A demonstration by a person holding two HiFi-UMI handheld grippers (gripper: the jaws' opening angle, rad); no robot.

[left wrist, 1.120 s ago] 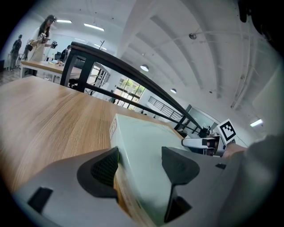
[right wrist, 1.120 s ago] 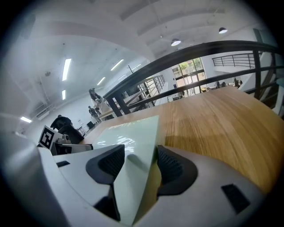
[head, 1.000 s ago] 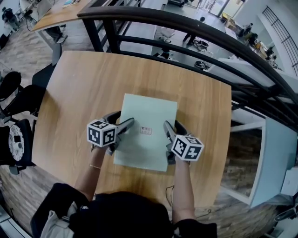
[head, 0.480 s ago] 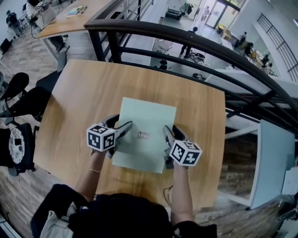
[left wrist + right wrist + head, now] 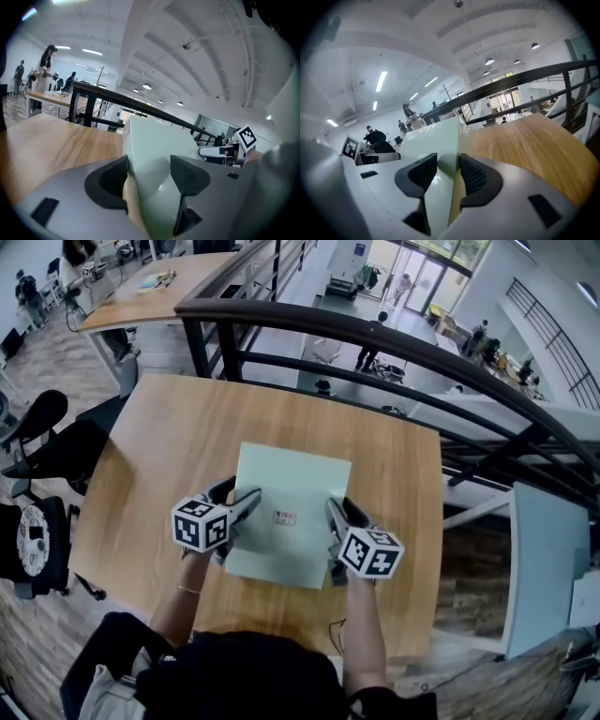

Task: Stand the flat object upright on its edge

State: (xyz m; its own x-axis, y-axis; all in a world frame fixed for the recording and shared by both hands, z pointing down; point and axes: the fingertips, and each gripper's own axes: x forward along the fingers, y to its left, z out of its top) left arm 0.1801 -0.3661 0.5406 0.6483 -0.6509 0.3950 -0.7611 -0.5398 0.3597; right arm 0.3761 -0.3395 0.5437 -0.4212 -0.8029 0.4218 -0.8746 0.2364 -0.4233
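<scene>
Wooden table [image 5: 169,427] by a black railing [image 5: 281,315] — office chairs [image 5: 47,442] at left, ceiling strip lights [image 5: 380,80] overhead

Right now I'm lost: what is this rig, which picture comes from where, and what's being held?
No robot: a person holds a hand-held gripper in each hand. One picture looks down from a head camera; the other two come from cameras on the left hand-held gripper and the right hand-held gripper, looking along their jaws. Over the wooden table, both clamp a pale green flat board, one on each side edge. The right one's jaws have just been closing, with the board between them.
</scene>
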